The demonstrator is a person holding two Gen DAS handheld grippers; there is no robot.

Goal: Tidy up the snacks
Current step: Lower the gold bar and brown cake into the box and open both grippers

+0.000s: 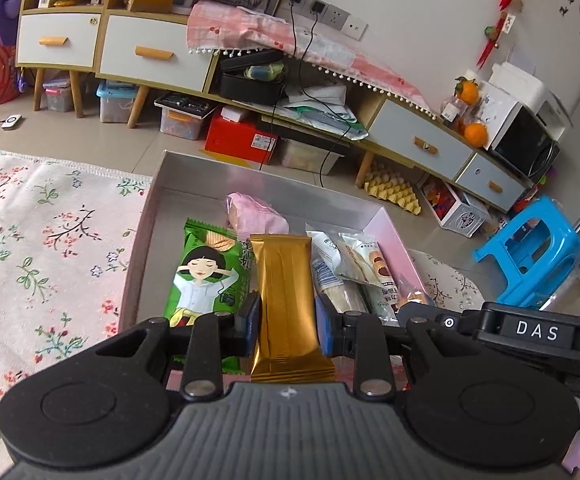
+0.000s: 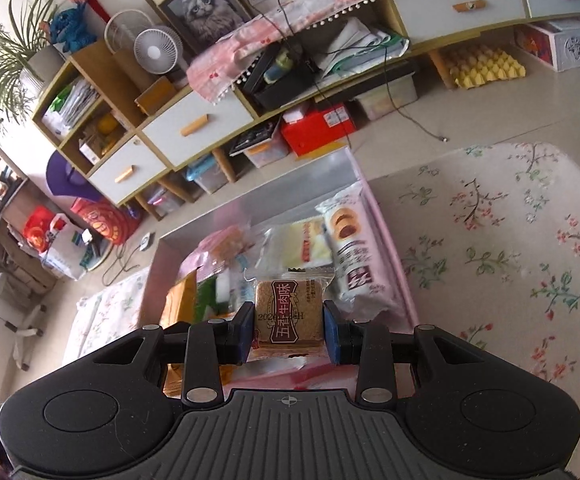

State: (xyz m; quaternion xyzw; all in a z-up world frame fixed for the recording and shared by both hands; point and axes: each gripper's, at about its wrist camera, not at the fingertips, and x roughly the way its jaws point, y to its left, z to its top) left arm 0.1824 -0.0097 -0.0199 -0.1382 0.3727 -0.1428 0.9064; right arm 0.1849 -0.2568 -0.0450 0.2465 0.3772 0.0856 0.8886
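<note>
My left gripper [image 1: 288,328] is shut on a gold snack packet [image 1: 286,292] and holds it over the near part of a pink open box [image 1: 162,200]. In the box lie a green packet with a girl on it [image 1: 206,276], a pink bag [image 1: 258,214] and white biscuit packs [image 1: 353,268]. My right gripper [image 2: 289,332] is shut on a square brown biscuit packet [image 2: 289,308] over the same box [image 2: 385,240], beside a white pie pack [image 2: 349,248]. The gold packet shows at the left of the right wrist view [image 2: 178,300].
The box sits on a floral cloth [image 1: 42,240] covering the table [image 2: 509,240]. Beyond are a tiled floor, a long low cabinet [image 1: 142,52] with drawers, storage bins beneath it, a red box [image 1: 242,136] and a blue stool [image 1: 533,256].
</note>
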